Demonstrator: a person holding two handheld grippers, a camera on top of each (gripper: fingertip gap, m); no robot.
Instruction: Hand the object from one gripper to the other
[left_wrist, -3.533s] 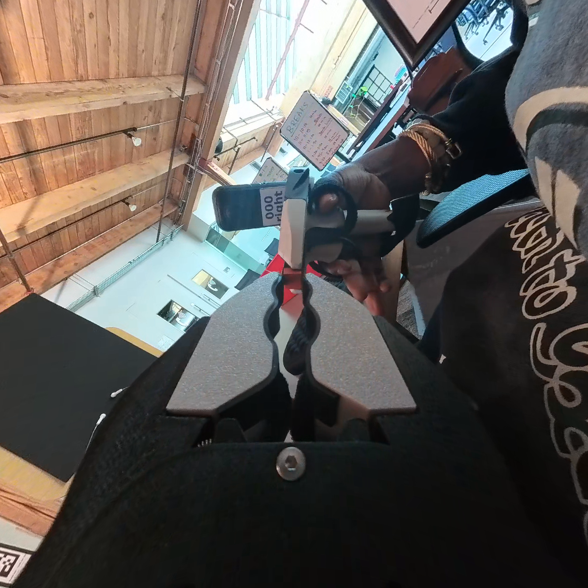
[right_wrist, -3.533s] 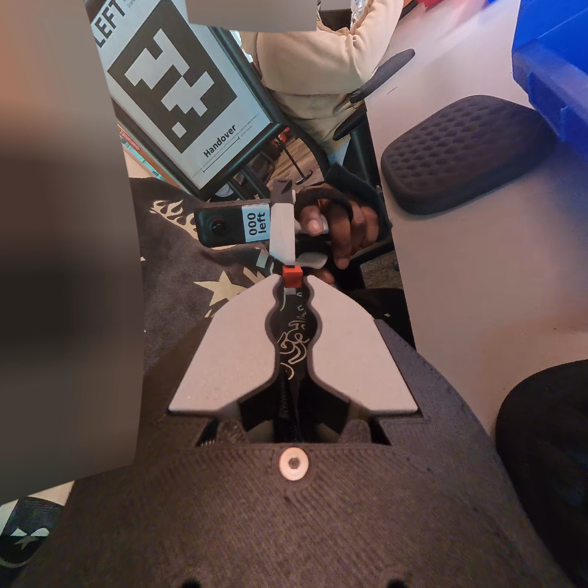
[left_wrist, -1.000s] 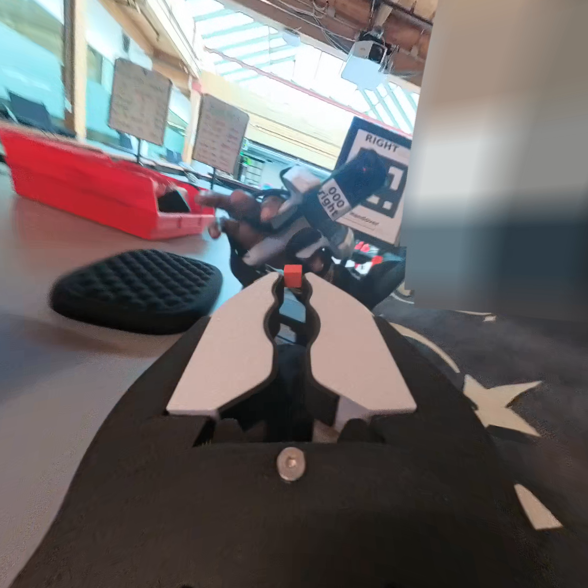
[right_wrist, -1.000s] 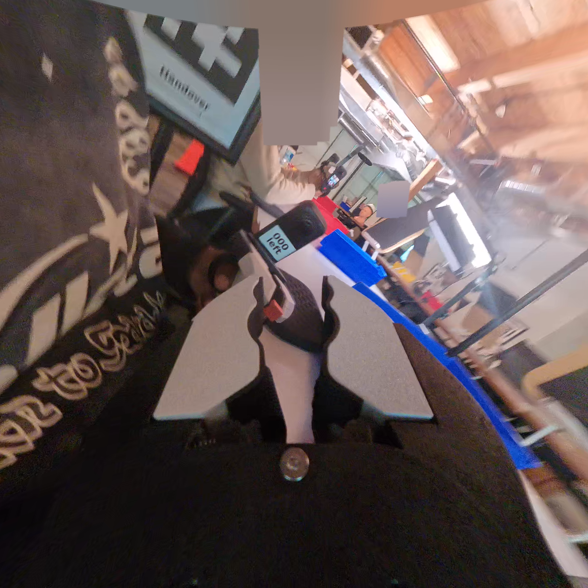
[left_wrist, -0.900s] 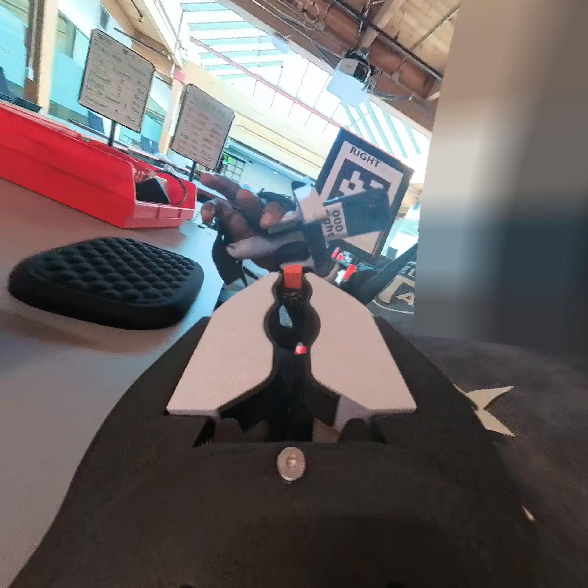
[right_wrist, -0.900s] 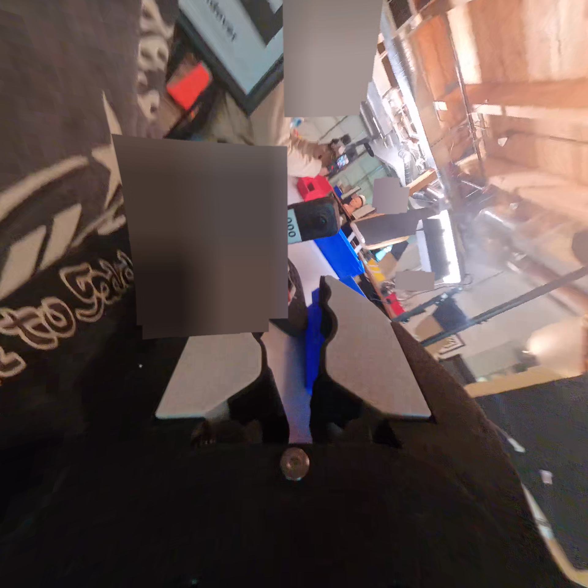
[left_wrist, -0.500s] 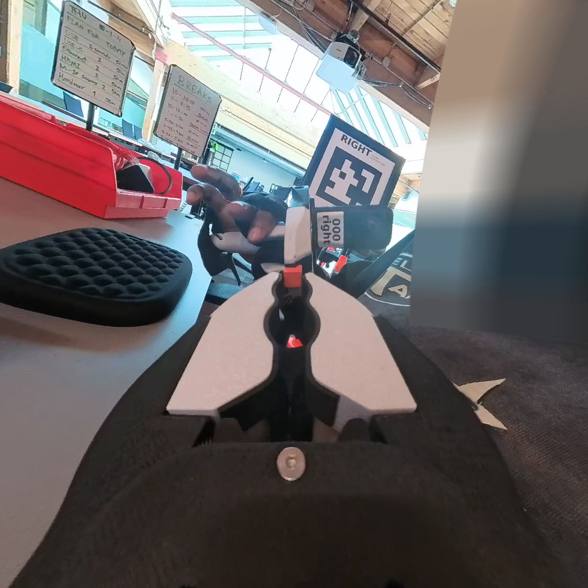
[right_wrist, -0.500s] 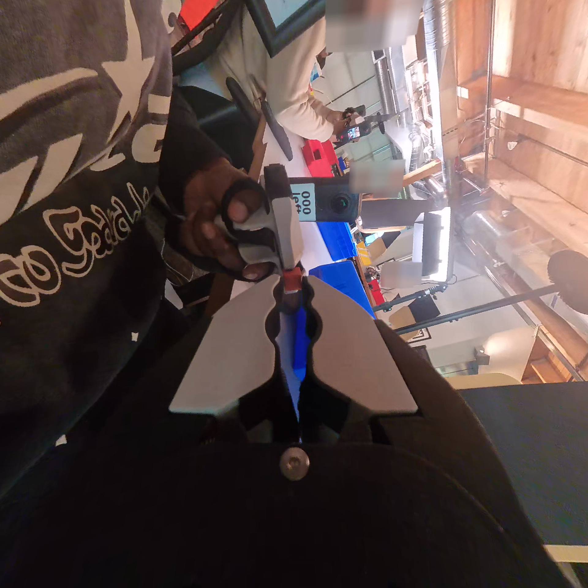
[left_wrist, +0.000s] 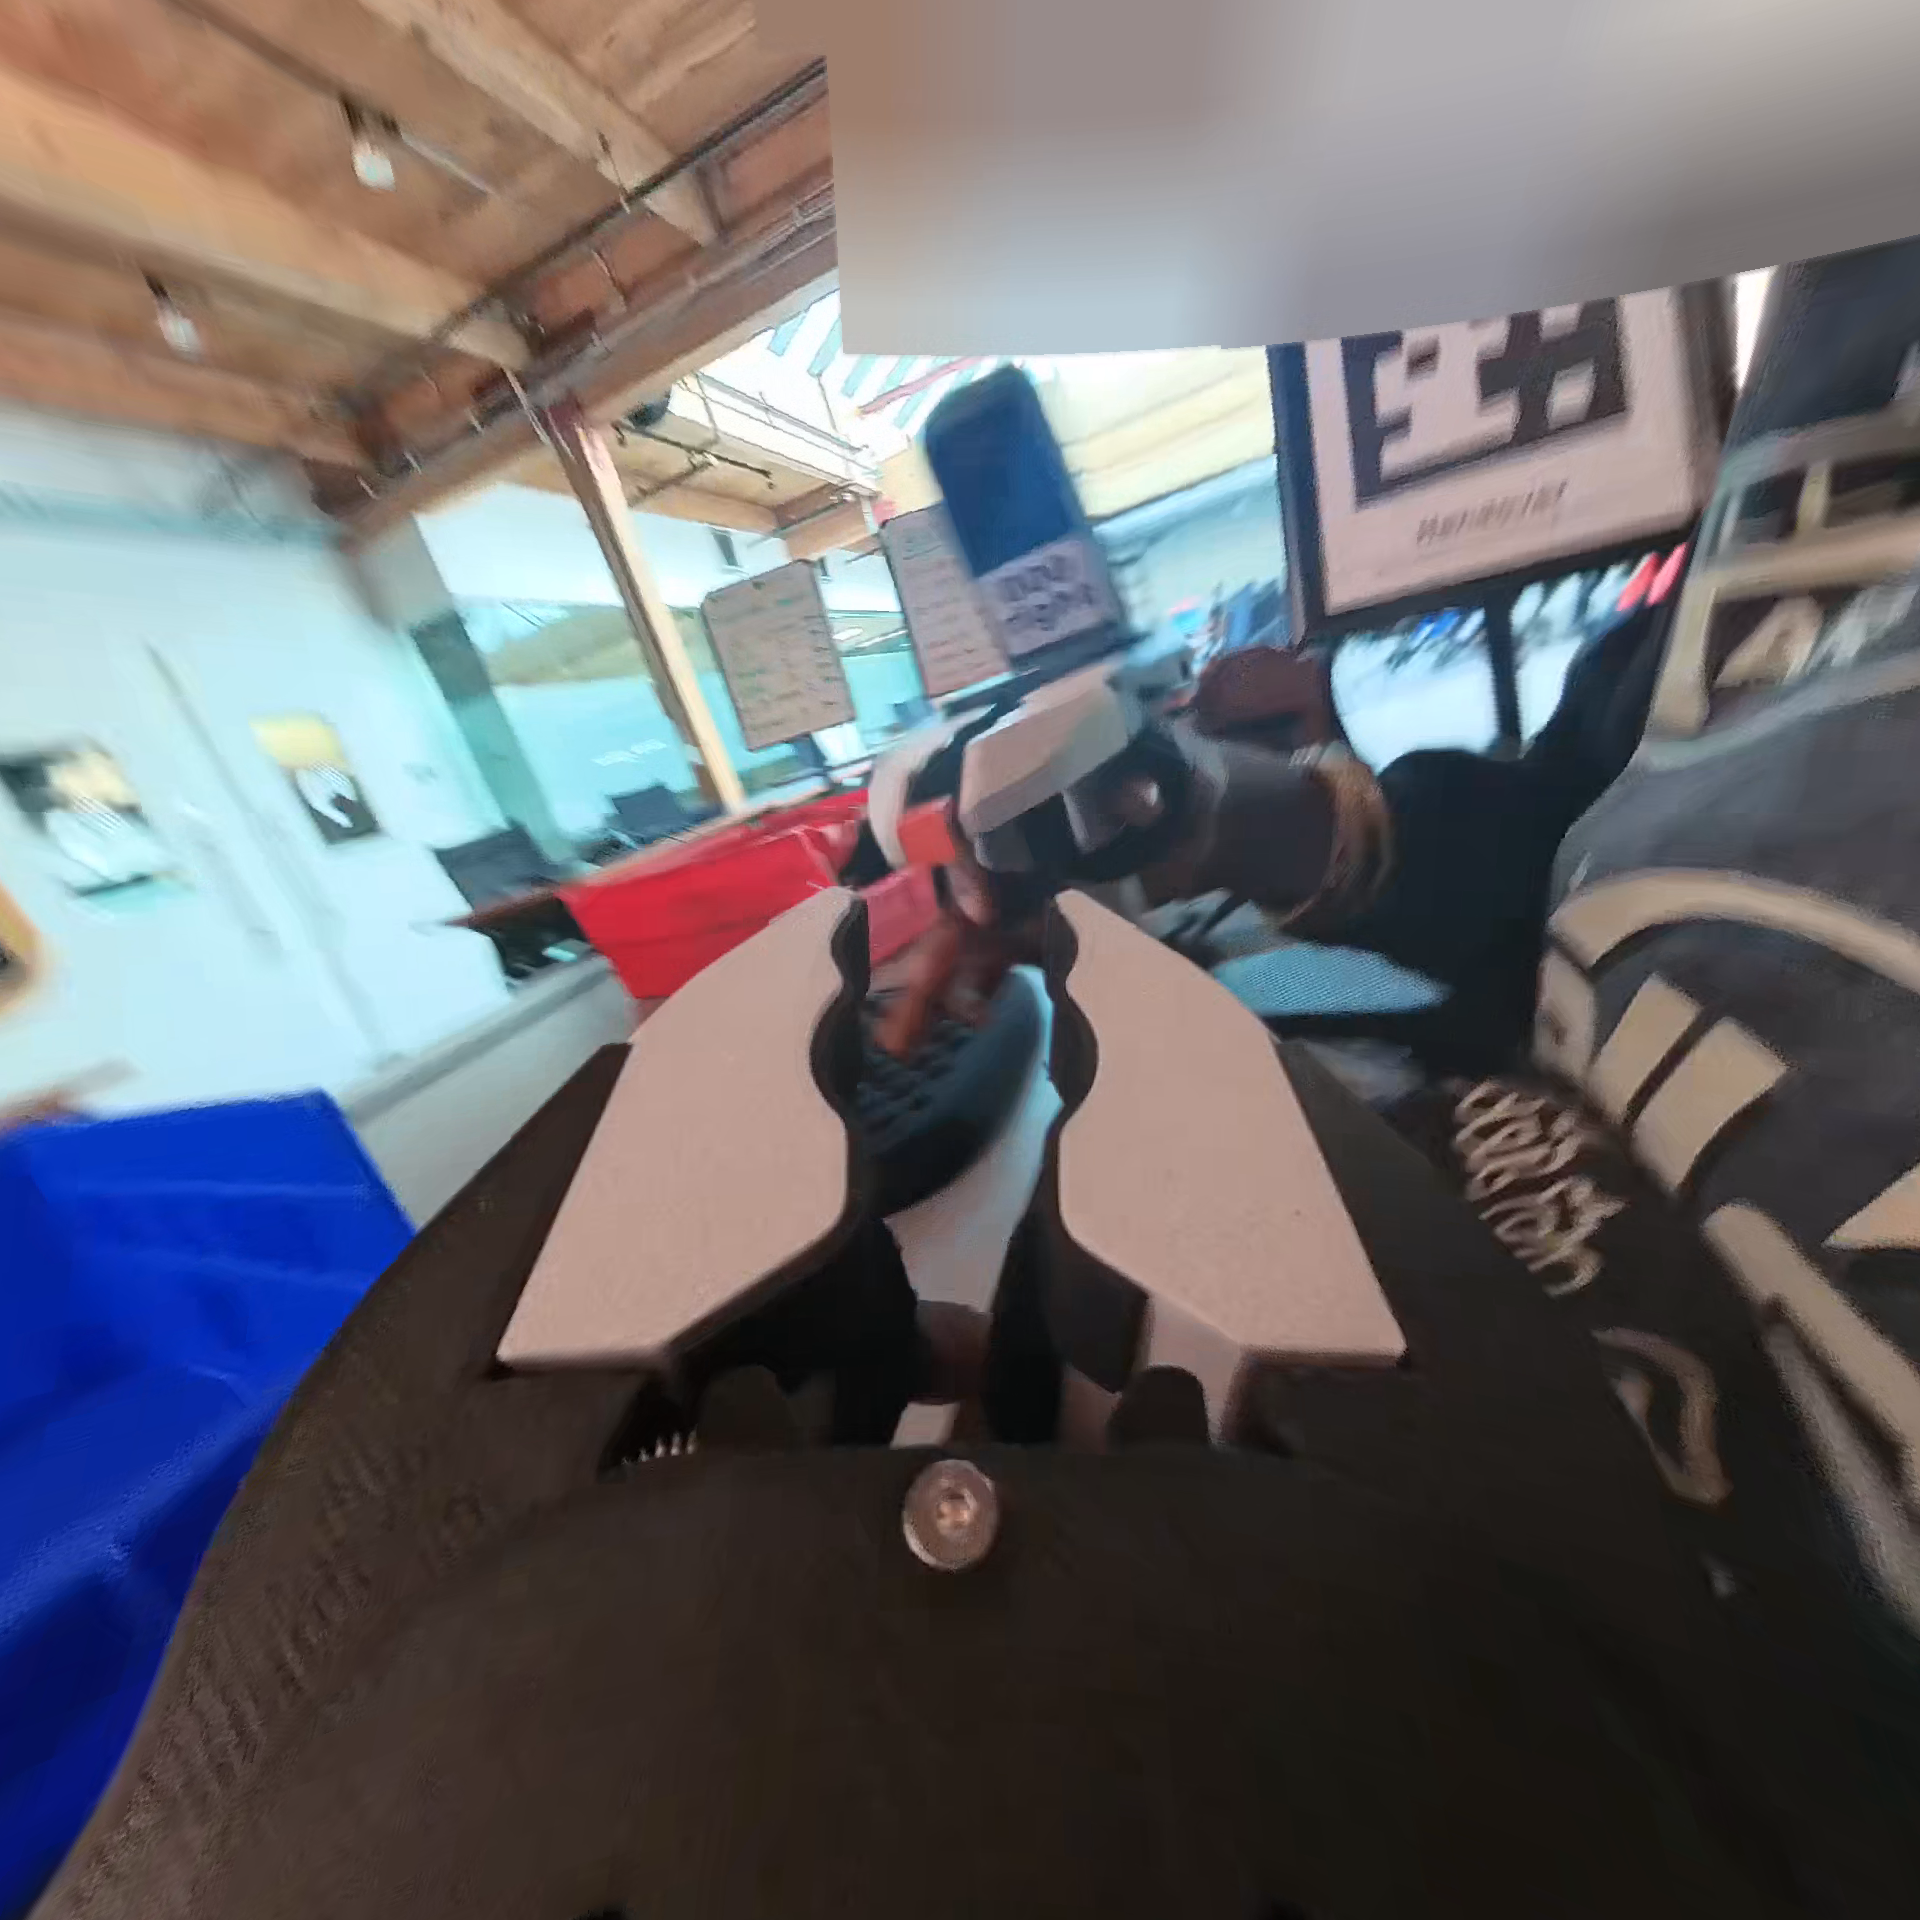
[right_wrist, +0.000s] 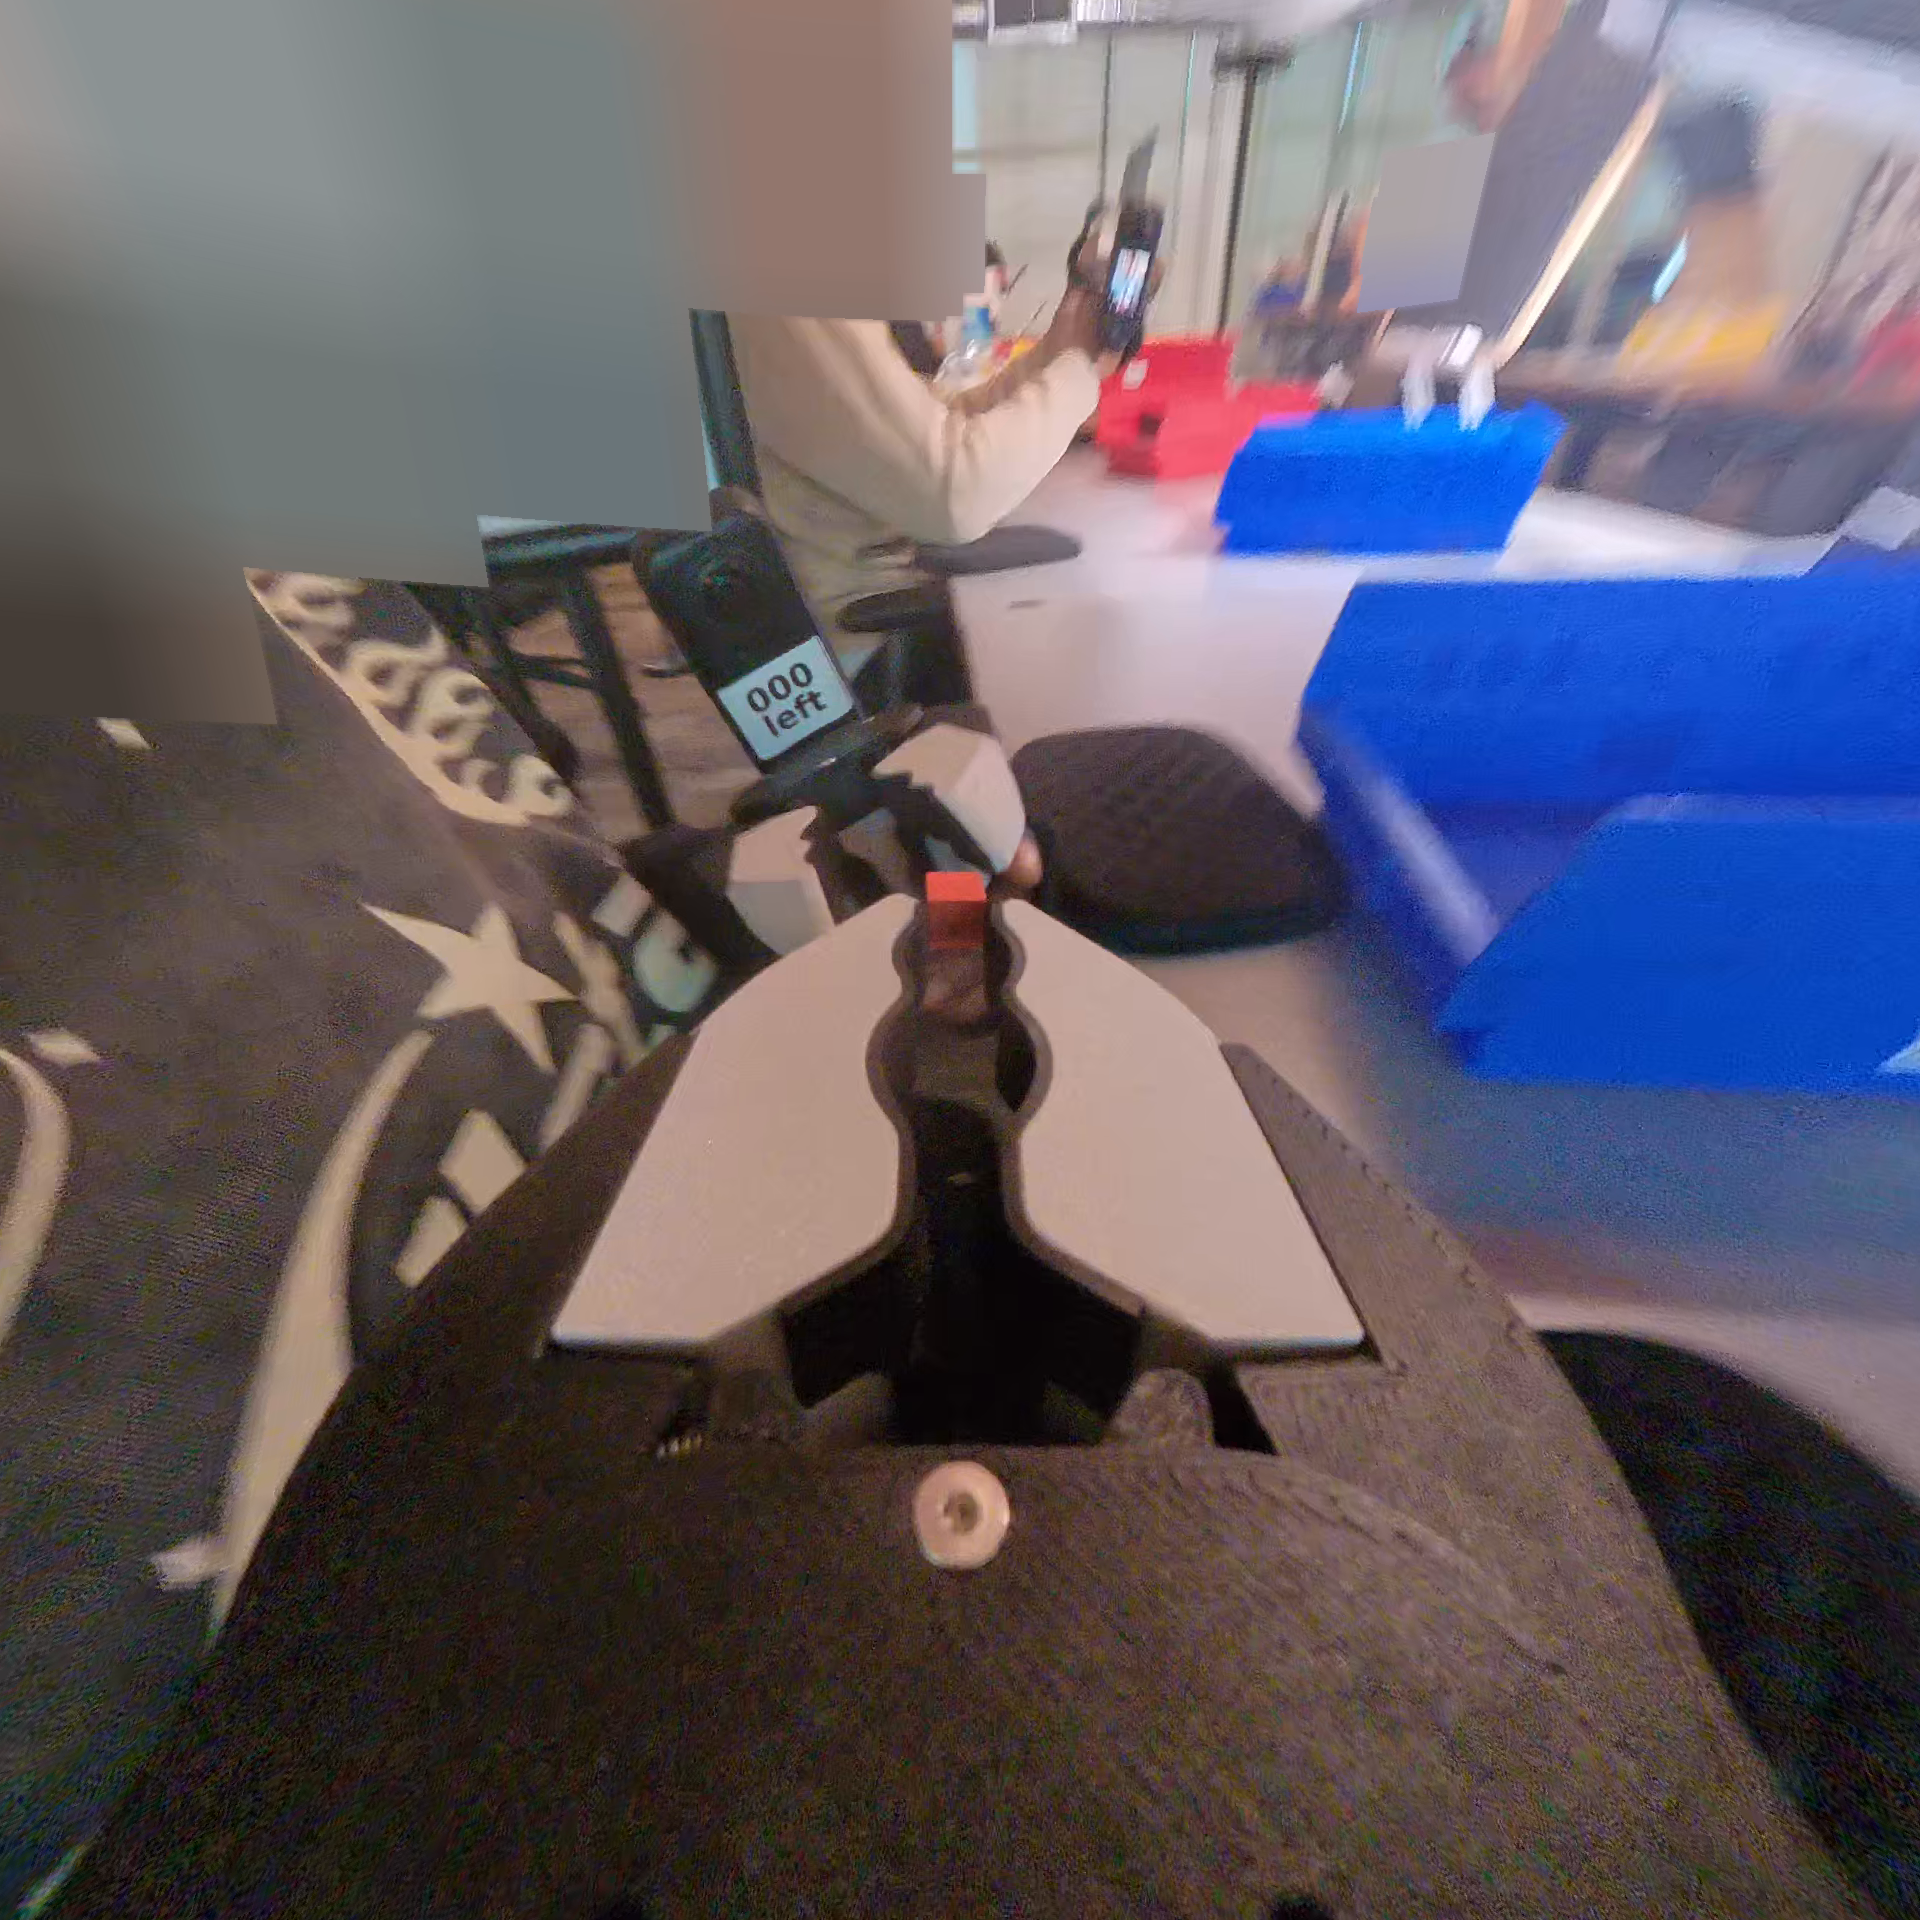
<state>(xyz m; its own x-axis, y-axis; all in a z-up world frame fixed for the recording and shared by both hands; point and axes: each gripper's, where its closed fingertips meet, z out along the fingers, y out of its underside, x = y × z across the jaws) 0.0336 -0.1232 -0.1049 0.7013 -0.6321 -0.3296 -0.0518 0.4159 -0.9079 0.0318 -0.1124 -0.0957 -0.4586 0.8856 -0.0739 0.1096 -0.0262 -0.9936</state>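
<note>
A small red block (right_wrist: 955, 906) is pinched between the tips of my right gripper (right_wrist: 956, 935), which is shut on it. In the left wrist view my left gripper (left_wrist: 951, 925) is open and empty, its jaws apart. The right gripper (left_wrist: 940, 821) shows just beyond it and slightly above, held by a hand, with the red block (left_wrist: 928, 837) at its tip. In the right wrist view the left gripper (right_wrist: 878, 842) sits just behind the block with its jaws spread, not touching it.
A black dimpled pad (right_wrist: 1164, 831) lies on the grey table; it also shows in the left wrist view (left_wrist: 935, 1081). Blue bins (right_wrist: 1621, 707) stand to the right, a red bin (left_wrist: 707, 914) farther off. My holder's dark printed garment (right_wrist: 312, 987) is close by.
Half a second ago both grippers were shut on the block. The left gripper has opened and drawn back a little; the right gripper alone holds the block. Both views have swung.
</note>
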